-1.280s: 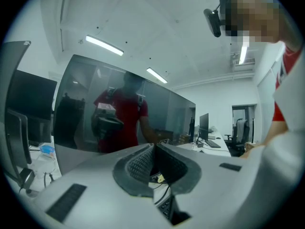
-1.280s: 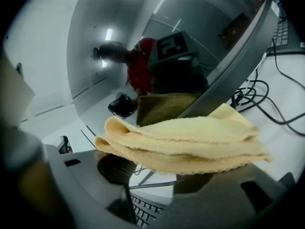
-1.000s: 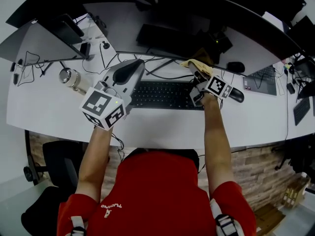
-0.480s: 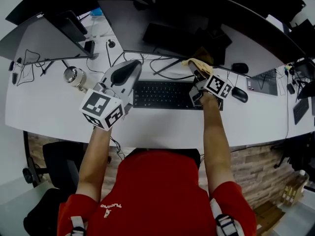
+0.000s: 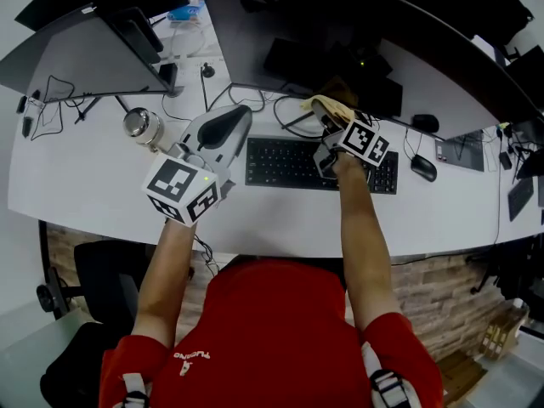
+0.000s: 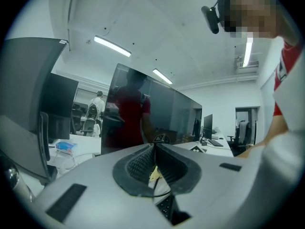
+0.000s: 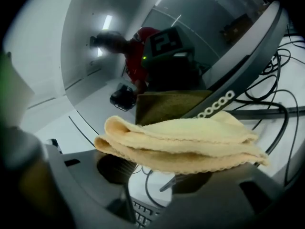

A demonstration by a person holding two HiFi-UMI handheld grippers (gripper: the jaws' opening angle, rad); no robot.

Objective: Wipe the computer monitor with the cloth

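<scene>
folded yellow cloth [image 5: 325, 105] has slid left over the keyboard [image 5: 289, 164], pinched in the right gripper [image 5: 331, 122] near the lower edge of the monitor [image 7: 157, 37]. pale lettering [image 7: 217, 104] on that edge is too blurred to read. left gripper [image 5: 236, 116], jaws pressed together and empty, hovers beside the keyboard.

Both reach forward: left gripper [image 5: 240, 113] jaws together (right gripper [image 5: 327, 123] clamped).

The right hand-held gripper [image 5: 326, 121], clamped on the cloth [image 5: 328, 106], now sits further left, past the keyboard's [image 5: 289, 165] right end toward its middle. The left hand-held gripper [image 5: 235, 116] is further left too, nearer the cup [image 5: 140, 124].
</scene>
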